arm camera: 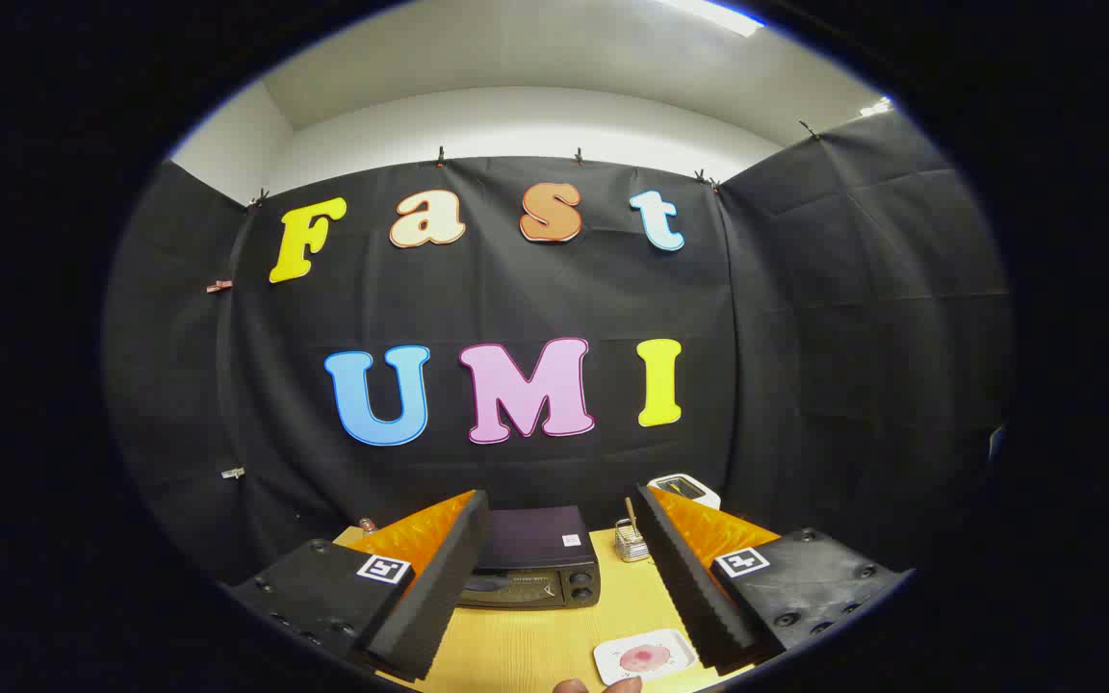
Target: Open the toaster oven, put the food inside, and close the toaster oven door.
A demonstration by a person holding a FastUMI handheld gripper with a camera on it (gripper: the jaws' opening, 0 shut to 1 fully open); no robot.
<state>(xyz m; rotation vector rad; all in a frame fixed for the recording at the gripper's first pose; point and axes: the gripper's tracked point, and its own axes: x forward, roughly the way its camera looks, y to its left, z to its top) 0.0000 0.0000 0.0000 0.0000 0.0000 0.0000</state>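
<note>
Jaws [562, 577]: wide apart, empty, touching nothing, held above the desk [535, 645].
Oven [535, 570]: door closed, on the desk beyond and between the jaws.
Food [646, 658]: pink, on a white plate [612, 664], near, by the right jaw.
Wire basket [630, 544]: right of the oven.
White device [684, 488]: far right.
Fingertips [598, 686]: at the near desk edge.

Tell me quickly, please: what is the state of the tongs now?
Tongs: open, holding nothing; the toaster oven, door shut, stands beyond them on the table, and the food on its plate lies nearer, between the fingers.
</note>
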